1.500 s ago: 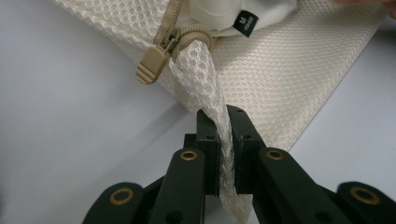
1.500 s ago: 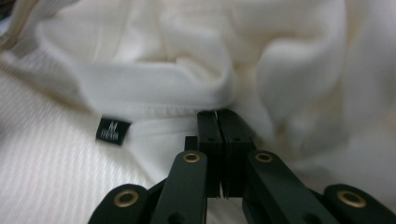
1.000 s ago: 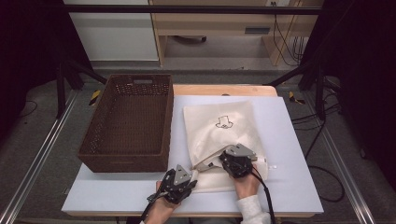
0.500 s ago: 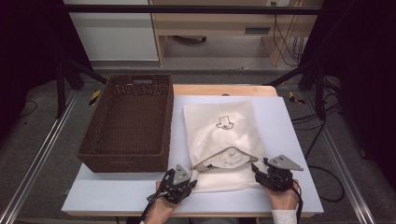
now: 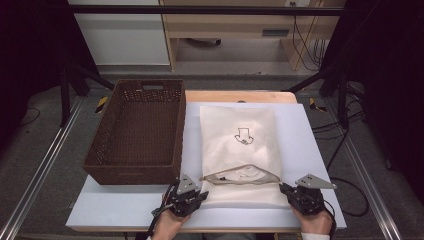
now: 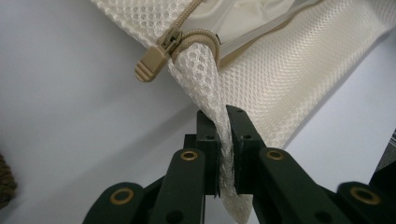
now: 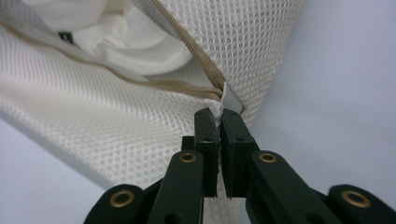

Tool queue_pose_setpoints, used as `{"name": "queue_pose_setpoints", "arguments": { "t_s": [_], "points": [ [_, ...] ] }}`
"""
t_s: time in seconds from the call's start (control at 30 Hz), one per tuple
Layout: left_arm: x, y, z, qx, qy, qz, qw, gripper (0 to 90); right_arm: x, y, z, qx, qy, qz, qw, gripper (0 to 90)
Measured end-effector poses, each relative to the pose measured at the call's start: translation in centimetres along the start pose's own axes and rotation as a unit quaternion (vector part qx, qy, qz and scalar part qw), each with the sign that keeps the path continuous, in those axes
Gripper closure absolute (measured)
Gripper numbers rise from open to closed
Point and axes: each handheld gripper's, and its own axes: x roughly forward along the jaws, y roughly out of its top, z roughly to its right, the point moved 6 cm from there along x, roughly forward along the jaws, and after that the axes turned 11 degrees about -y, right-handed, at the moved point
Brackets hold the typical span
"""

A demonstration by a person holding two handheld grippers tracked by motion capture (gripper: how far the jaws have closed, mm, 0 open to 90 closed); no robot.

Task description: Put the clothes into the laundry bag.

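Mesh laundry bag [image 5: 240, 155] lies at the centre of the high view on the white desk [image 5: 310, 150], right of the brown wicker basket [image 5: 137, 130], its zipper mouth gaping toward the bottom edge. Left gripper [image 6: 223, 135] pinches the mesh corner beside the tan zipper pull [image 6: 156, 60]. Right gripper [image 7: 218, 122], whose jaws have just been closing, seems clamped on the opposite corner, by the zipper's end.

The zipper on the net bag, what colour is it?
Tan, on a cream net bag. The zipper shows best in the left gripper view.
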Motion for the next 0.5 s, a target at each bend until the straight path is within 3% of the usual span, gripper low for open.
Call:
{"name": "queue_pose_setpoints", "arguments": {
  "t_s": [0.13, 0.23, 0.3, 0.4, 0.5],
  "points": [
    [0.7, -0.6, 0.0, 0.008, 0.010, -0.015, 0.9998, 80.5, 0.8, -1.2, -0.1, 0.001, 0.008, -0.007, 0.9999, 81.4],
    [0.5, -0.2, -0.3, 0.009, 0.020, -0.002, 0.9998, 62.2, 0.9, -0.8, -0.6, -0.008, 0.000, 0.002, 1.0000, 67.2],
    [0.4, 0.3, -0.4, 0.005, 0.008, 0.012, 0.9999, 51.9, 0.6, -0.1, -1.1, -0.021, -0.006, 0.029, 0.9993, 60.3],
    [0.8, 1.0, -0.6, 0.002, 0.007, 0.022, 0.9997, 46.7, -0.1, 1.6, -3.0, -0.037, 0.022, 0.070, 0.9966, 60.2],
    [1.6, 0.9, -0.9, -0.003, 0.011, 0.010, 0.9999, 50.1, 0.1, 3.1, -5.3, -0.054, 0.047, 0.081, 0.9941, 63.8]
  ]
}}
